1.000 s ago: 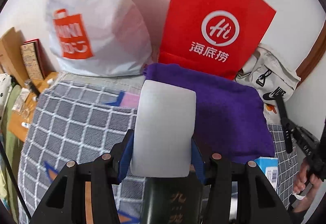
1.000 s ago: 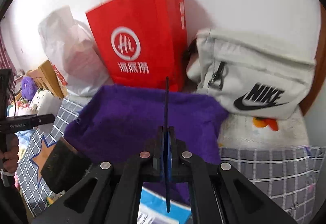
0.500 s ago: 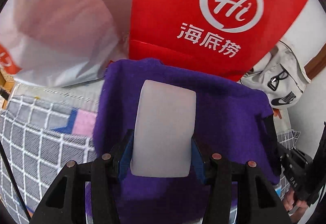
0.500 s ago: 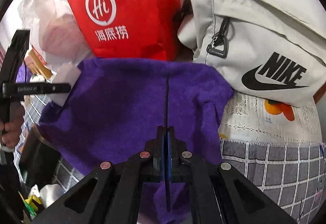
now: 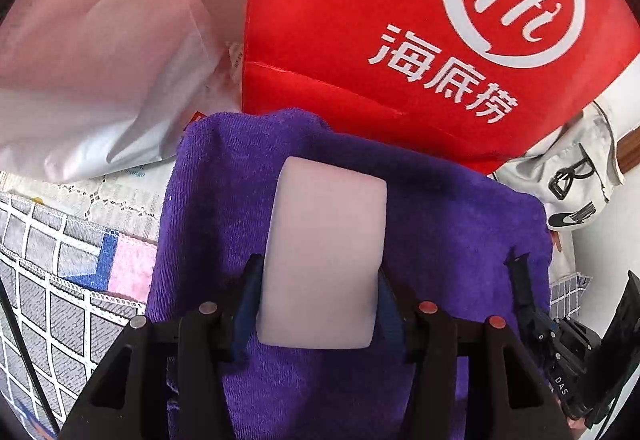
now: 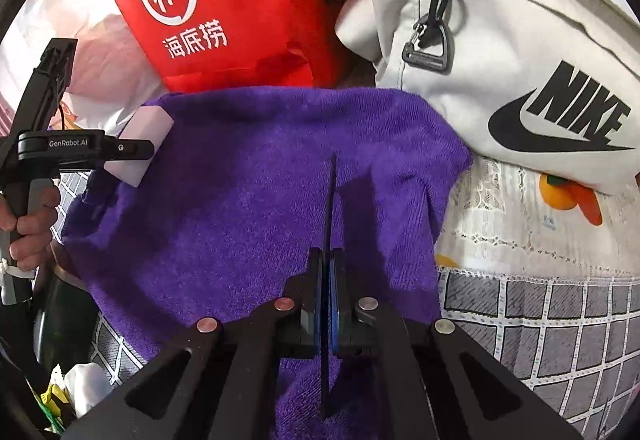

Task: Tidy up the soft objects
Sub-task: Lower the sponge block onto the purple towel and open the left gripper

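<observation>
A pale foam block (image 5: pixel 324 264), long axis toward twelve o'clock, is clamped between the fingers of the left gripper (image 5: pixel 320 276) directly over the purple towel (image 5: pixel 440 224), while the right gripper (image 6: pixel 329 256) is held clenched and empty at three o'clock, farther off.

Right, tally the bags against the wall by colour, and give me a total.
Red paper bag: 1
White plastic bag: 1
Off-white fabric bag: 1
Total: 3
</observation>
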The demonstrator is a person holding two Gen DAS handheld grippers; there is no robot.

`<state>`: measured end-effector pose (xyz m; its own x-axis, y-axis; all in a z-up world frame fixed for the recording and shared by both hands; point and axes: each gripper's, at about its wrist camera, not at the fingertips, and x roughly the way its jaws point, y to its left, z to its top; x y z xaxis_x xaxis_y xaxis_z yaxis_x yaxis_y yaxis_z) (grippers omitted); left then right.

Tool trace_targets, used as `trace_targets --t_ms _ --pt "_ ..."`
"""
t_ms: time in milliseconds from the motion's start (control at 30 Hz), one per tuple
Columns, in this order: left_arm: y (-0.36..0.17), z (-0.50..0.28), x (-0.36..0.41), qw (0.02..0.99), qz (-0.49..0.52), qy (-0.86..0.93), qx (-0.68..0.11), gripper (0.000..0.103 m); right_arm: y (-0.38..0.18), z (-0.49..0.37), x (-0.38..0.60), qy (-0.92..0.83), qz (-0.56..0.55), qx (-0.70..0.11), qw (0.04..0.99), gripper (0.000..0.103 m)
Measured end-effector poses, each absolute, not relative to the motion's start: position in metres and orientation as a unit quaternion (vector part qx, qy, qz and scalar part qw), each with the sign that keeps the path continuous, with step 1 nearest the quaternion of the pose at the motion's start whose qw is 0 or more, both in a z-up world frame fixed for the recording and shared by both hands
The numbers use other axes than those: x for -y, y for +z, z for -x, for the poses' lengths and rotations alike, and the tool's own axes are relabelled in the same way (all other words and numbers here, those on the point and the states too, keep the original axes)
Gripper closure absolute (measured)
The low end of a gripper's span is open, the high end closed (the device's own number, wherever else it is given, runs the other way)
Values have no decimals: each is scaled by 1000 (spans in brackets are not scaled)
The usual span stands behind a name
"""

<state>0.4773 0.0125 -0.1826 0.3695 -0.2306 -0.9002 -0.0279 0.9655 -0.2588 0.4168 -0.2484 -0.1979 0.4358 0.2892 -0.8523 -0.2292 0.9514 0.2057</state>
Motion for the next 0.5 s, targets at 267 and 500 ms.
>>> trace_targets --t_ms 267,500 --pt "-181 -476 -16 817 123 -52 -562 25 -193 -412 252 161 -37 -503 848 69" --pt "-155 -453 -28 823 129 -43 -551 25 -167 -391 253 155 -47 -478 863 54"
